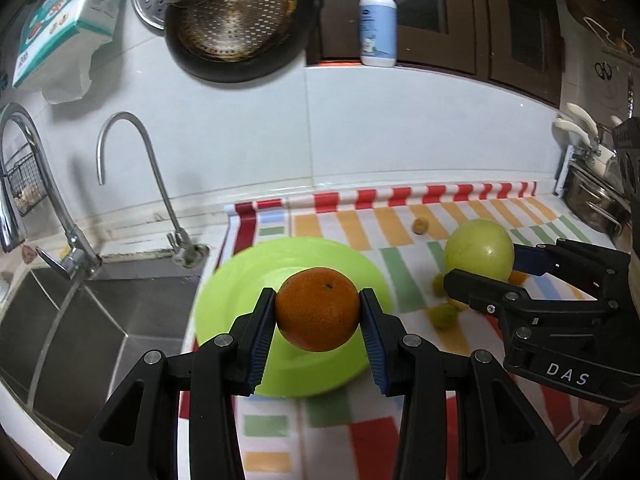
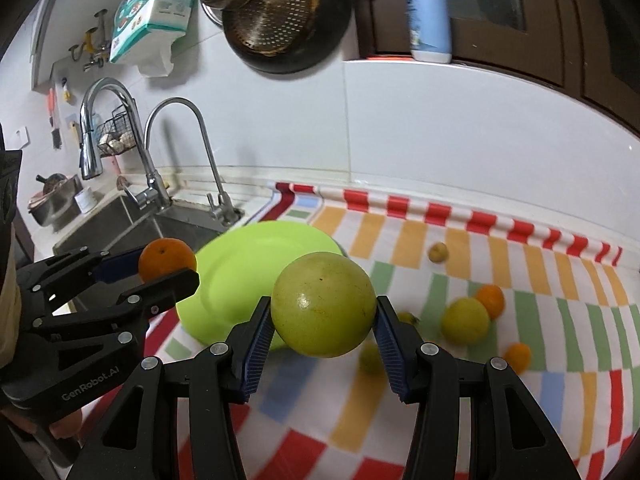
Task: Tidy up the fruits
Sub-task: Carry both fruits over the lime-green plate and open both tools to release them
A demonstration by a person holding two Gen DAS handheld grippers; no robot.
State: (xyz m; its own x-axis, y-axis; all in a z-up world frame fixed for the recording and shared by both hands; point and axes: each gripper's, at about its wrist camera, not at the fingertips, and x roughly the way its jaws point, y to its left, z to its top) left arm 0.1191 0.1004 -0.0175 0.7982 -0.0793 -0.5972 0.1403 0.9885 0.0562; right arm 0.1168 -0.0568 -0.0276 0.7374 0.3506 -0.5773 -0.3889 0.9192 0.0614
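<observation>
My left gripper (image 1: pixel 318 314) is shut on an orange (image 1: pixel 318 314) and holds it above the lime-green plate (image 1: pixel 236 280). It also shows in the right wrist view (image 2: pixel 168 266) with the orange (image 2: pixel 166 258), left of the plate (image 2: pixel 248 264). My right gripper (image 2: pixel 323 320) is shut on a large yellow-green fruit (image 2: pixel 323 304), held above the cloth just right of the plate. In the left wrist view the right gripper (image 1: pixel 480 264) holds that fruit (image 1: pixel 478 250). Loose fruit lies on the cloth: a yellow-green one (image 2: pixel 465 321), two oranges (image 2: pixel 491 299) (image 2: pixel 518 356), small green ones (image 2: pixel 370 358).
A striped, checked cloth (image 2: pixel 440 400) covers the counter. A steel sink (image 1: pixel 80 320) with two taps (image 1: pixel 132 184) lies left of the plate. A small yellowish fruit (image 2: pixel 438 252) sits near the wall. Pots (image 1: pixel 596 204) stand at the far right. A pan (image 1: pixel 240 20) hangs above.
</observation>
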